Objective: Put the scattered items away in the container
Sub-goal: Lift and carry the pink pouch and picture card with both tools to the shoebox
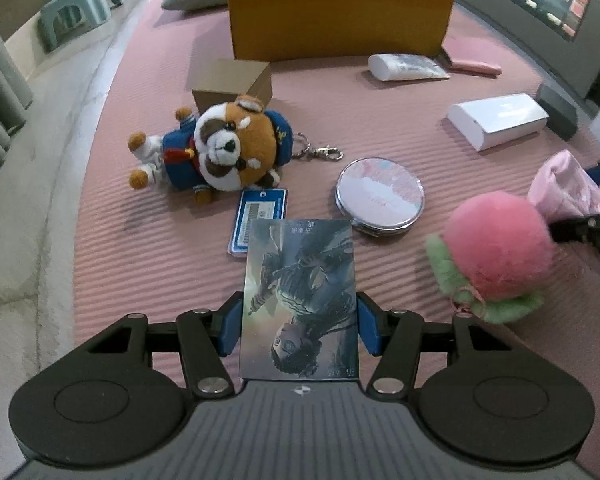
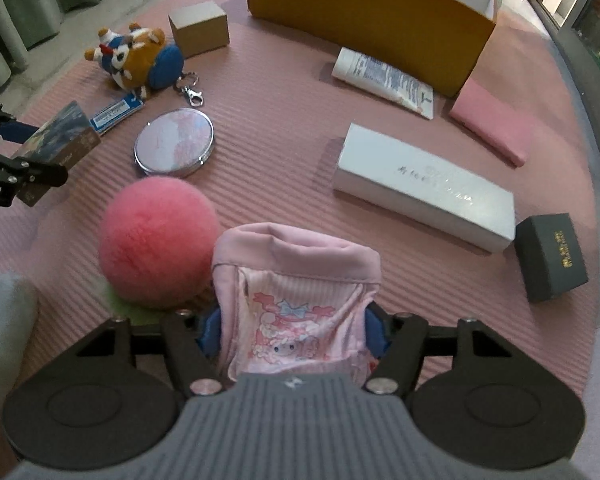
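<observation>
1. My left fingers (image 1: 299, 326) are clamped edge to edge on a picture card (image 1: 300, 300), blue pads pressing its two long sides. I judge this the weakest hold I have: a thin, stiff card pinched across its width can bow and spring out if I squeeze harder, or slide down if I tilt it on the way to the box.

2. My right fingers (image 2: 294, 334) are closed on a pink pouch (image 2: 296, 300), cloth bunched between the pads. Soft fabric can creep out of a pinch, and I cannot tell how much of it is really caught, so a quick swing may shake it loose.

3. Just beside the pouch sits a pink pompom (image 2: 158, 240) on a green base. It looks to be touching the pouch. If I lift carelessly, the cloth could drag or roll it away across the mat (image 2: 280, 120).

4. The two tools are near each other around that pompom; the left one shows at the edge of the right view. Moving both toward the box together risks a knock that costs me the card.

5. Further out lie a round mirror (image 1: 380, 194), a blue tag (image 1: 258, 220) and a plush toy (image 1: 220, 148) with a key clip. A low pass could clip them.

6. The orange box (image 1: 336, 16) stands at the far side of the mat, its wall tall. A white tube (image 2: 384, 80) and a grey box (image 2: 424, 188) lie on the right-hand route; coming in too low, I'd strike the wall and drop short.
</observation>
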### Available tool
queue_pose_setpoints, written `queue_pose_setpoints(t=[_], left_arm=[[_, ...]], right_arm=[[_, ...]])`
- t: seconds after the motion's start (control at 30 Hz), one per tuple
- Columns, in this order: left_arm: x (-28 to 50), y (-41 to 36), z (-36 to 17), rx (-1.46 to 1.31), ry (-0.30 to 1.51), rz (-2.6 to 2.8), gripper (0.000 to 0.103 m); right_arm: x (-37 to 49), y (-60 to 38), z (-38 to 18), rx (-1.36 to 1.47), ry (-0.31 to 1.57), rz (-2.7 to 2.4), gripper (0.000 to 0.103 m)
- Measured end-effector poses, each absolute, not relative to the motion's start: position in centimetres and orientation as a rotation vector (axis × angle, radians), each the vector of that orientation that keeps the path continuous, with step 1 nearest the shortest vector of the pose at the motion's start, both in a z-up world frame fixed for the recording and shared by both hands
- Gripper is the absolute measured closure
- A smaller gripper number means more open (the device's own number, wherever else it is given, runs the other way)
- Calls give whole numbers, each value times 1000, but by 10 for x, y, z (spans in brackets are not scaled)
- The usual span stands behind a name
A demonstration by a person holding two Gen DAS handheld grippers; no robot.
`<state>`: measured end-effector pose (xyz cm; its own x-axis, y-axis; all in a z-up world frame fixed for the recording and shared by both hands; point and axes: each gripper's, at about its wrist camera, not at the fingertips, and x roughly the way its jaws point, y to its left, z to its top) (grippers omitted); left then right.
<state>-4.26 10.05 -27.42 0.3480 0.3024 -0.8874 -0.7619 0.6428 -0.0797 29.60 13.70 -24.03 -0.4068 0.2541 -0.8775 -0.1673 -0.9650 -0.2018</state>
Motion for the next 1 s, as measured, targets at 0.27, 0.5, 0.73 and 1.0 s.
queue_pose_setpoints(t=[0.27, 0.5, 0.73, 1.0], left_arm=[[-57, 103, -250, -519, 985, 756, 37], [-63, 107, -232, -522, 961, 776, 37], [-58, 113, -216, -510, 940, 773, 37], [-51, 131, -188, -446, 904, 785, 37]], right_arm=[[302, 139, -207, -1490, -137, 2473, 35], [305, 137, -184, -1465, -161, 2508, 35], [305, 132, -163, -1433, -183, 2548, 35], [298, 129, -132, -1382, -267, 2603, 35]])
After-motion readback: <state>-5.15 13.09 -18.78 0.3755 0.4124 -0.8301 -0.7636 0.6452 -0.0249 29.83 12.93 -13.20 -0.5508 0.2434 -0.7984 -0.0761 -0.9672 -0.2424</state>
